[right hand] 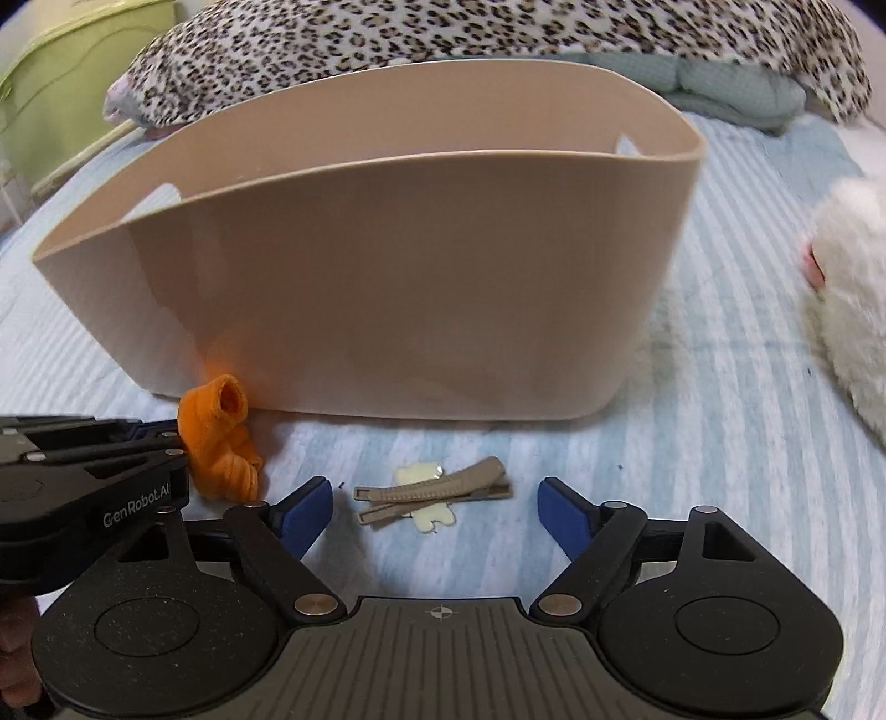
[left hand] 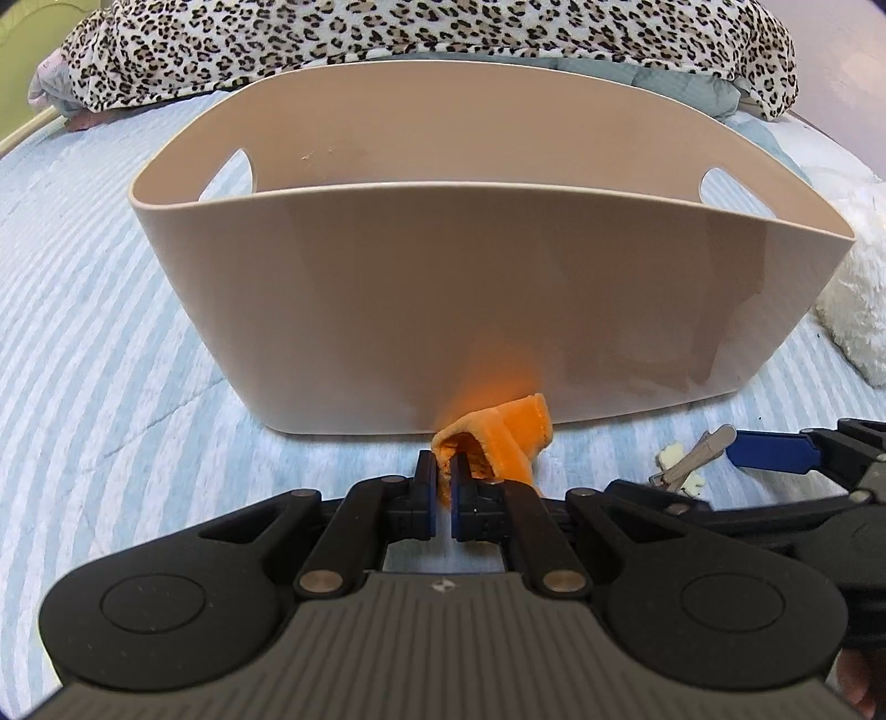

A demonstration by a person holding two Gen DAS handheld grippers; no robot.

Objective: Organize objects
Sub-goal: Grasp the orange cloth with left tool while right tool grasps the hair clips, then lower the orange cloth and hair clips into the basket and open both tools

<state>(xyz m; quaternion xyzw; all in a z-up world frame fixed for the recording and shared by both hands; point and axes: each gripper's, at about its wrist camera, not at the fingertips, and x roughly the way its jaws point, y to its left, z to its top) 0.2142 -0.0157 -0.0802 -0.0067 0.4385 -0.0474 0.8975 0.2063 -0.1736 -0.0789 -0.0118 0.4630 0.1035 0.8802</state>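
A beige plastic basket with handle cut-outs stands on the striped bed cover; it also shows in the right wrist view. My left gripper is shut on an orange fabric piece, close to the basket's front wall; the piece also shows in the right wrist view. My right gripper is open, its fingers on either side of a beige hair clip that lies on a pale yellow piece. The clip shows at the right of the left wrist view.
A leopard-print blanket and a teal cloth lie behind the basket. A white fluffy plush lies to the right. A green bin stands at the far left beyond the bed edge.
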